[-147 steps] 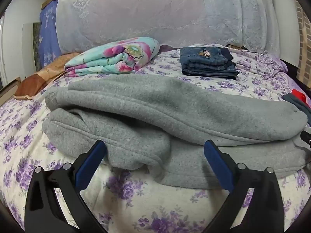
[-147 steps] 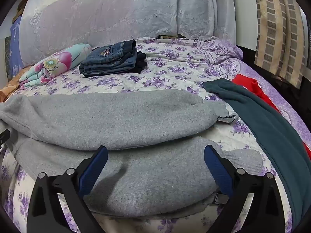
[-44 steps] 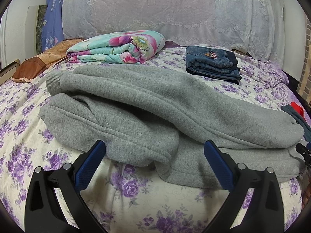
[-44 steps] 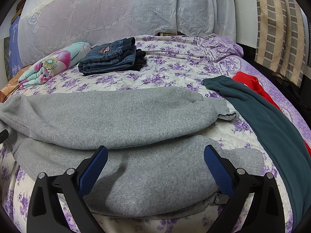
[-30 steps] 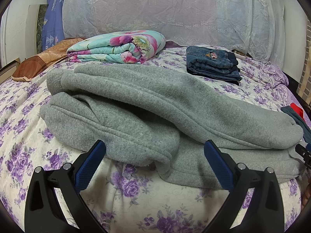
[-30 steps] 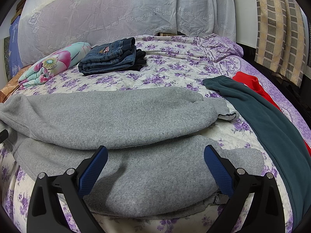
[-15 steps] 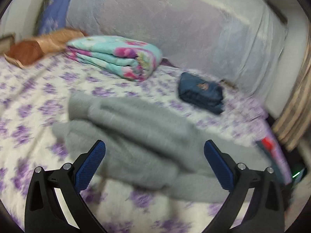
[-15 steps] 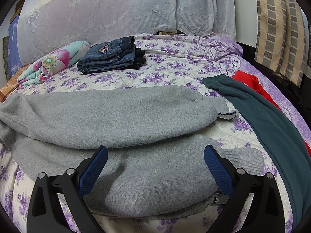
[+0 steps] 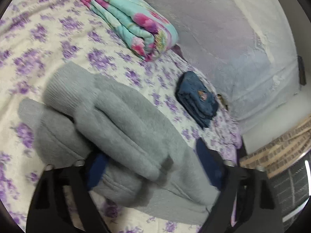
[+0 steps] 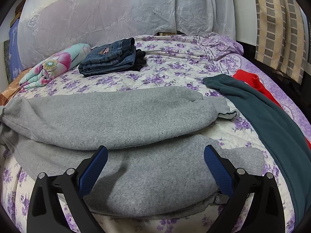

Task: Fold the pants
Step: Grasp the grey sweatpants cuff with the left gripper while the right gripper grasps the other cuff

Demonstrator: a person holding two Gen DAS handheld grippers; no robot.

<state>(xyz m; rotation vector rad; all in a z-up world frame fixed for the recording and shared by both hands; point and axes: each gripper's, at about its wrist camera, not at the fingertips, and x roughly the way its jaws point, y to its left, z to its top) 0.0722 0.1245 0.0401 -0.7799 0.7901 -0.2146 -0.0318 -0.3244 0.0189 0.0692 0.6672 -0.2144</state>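
Floral bedspread under gray pants

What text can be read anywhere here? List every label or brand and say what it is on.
No text is legible.
Patch label on the folded jeans: print too small to read in the right wrist view, blurred in the left wrist view.
Gray pants: no readable marking shows.

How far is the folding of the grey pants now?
Done: the grey pants lie across the bed with one leg laid over the other. In hand: the left gripper is open, its jaws on either side of the pants' end; the view is blurred, so a grip is unclear. The right gripper hovers open. Left: folding them short, like the jeans.
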